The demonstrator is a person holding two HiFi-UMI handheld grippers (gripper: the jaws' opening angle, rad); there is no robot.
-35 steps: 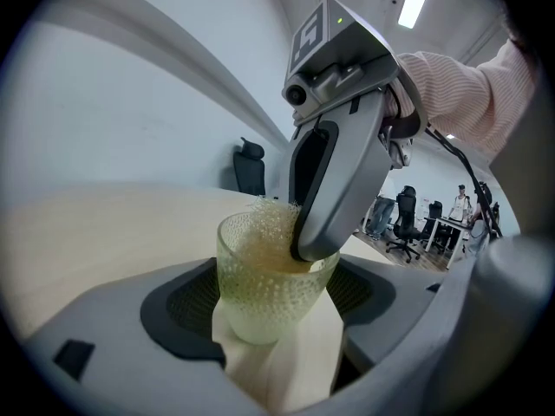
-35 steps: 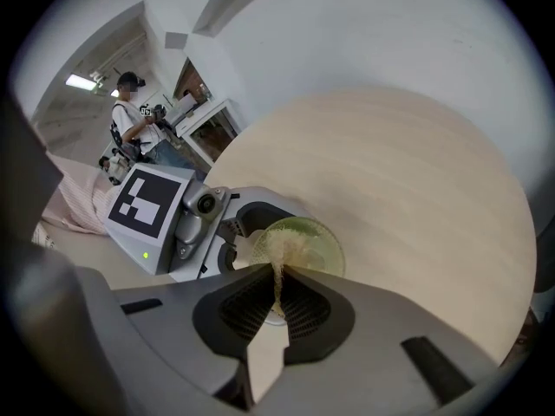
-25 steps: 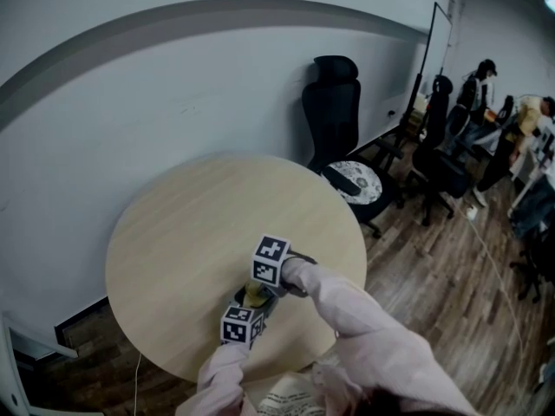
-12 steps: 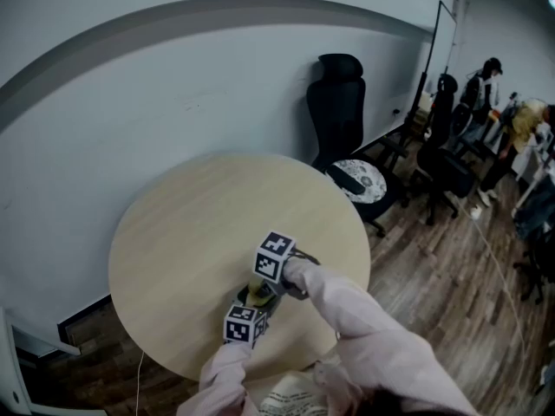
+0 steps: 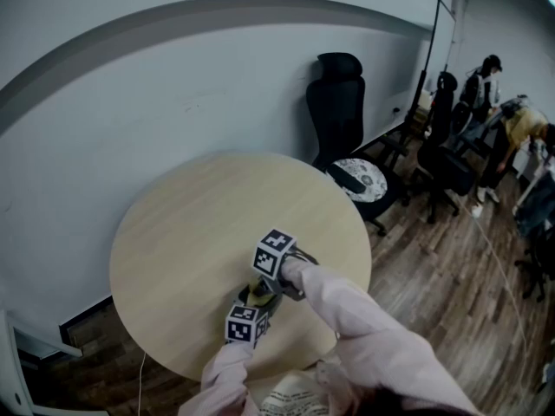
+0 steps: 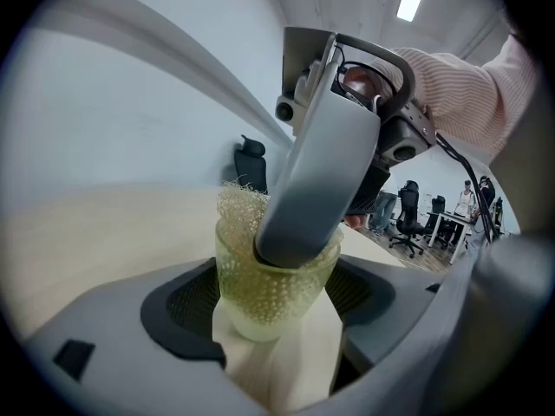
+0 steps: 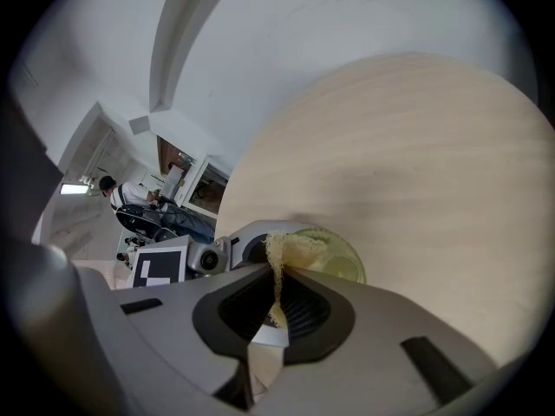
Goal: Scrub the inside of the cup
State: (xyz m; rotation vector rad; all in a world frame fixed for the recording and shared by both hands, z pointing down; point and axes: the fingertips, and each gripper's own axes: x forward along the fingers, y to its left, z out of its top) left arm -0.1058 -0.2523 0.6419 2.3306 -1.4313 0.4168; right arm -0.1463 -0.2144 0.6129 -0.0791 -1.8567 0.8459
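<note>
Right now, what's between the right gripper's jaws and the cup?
A pale mesh scrubber, pinched in the right gripper and pushed into the green cup; the right gripper view shows it.

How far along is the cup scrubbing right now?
Done: the left gripper grips the green cup, and the right gripper, shut on a mesh scrubber, holds it inside the cup. In hand: the scrubbing. Left: the scrubber is not yet out, and the inside's cleanliness can't be seen.
</note>
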